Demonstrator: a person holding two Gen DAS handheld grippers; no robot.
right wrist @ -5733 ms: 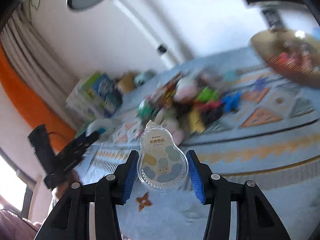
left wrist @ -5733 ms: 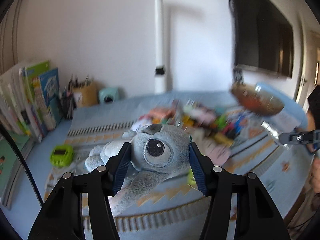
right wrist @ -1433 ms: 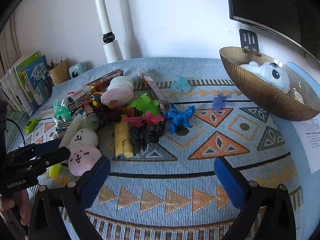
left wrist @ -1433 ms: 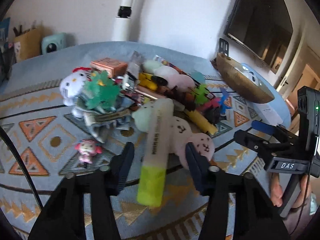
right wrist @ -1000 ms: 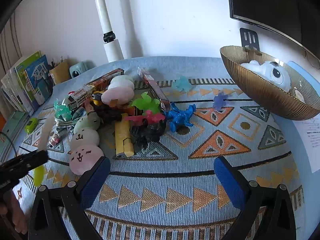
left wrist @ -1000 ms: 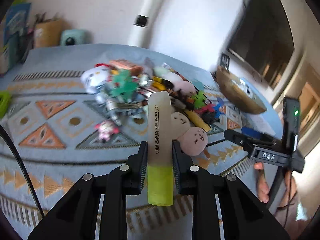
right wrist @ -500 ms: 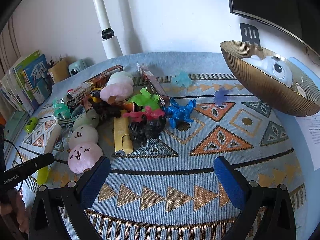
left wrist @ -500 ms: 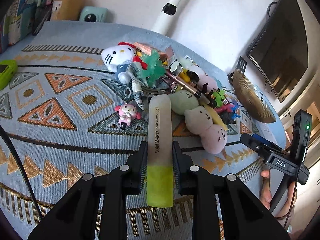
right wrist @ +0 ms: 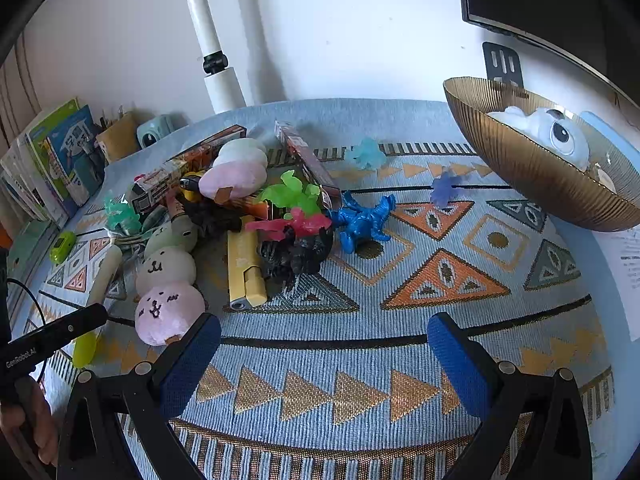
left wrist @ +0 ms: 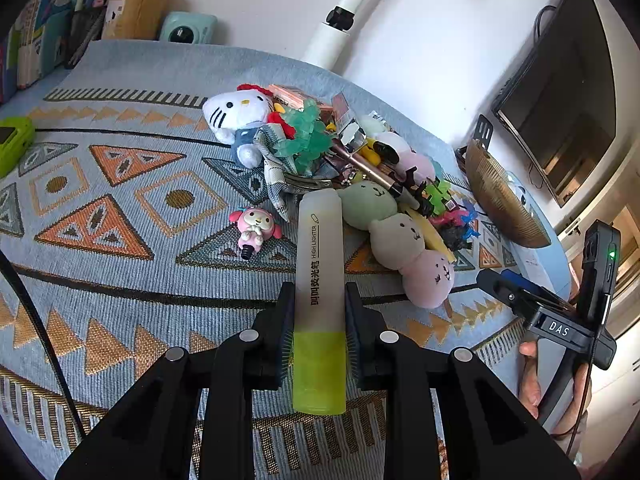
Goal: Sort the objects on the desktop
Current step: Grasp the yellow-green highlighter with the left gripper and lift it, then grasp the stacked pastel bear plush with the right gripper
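Pinching the highlighter (left wrist: 319,300) near its yellow end, your left tongs (left wrist: 319,322) carry most of its pale length sticking out ahead of the pads, lifted over the patterned mat (left wrist: 120,280) on the table. That long overhang is your main risk — a quick swing or a bump of the far tip could pivot the smooth barrel between the pads and let it slide out. The tip hangs just over the toy pile, close above the green plush head (left wrist: 366,202) and the small pink figurine (left wrist: 256,226), so dipping it could scatter them. Your right tongs (right wrist: 324,360) stand spread wide with nothing between them, low over bare mat in front of the pile. The pink plush head (right wrist: 168,312) sits just beside the left pad, so a careless closing could snag it by accident. Further out, the gold bowl (right wrist: 540,176) already holds a plush toy (right wrist: 552,132) and leans at the table's right edge; dropping things in hard might tip it. The pen holder (left wrist: 132,12) at the far left is well apart — a long carry for a loose grip.
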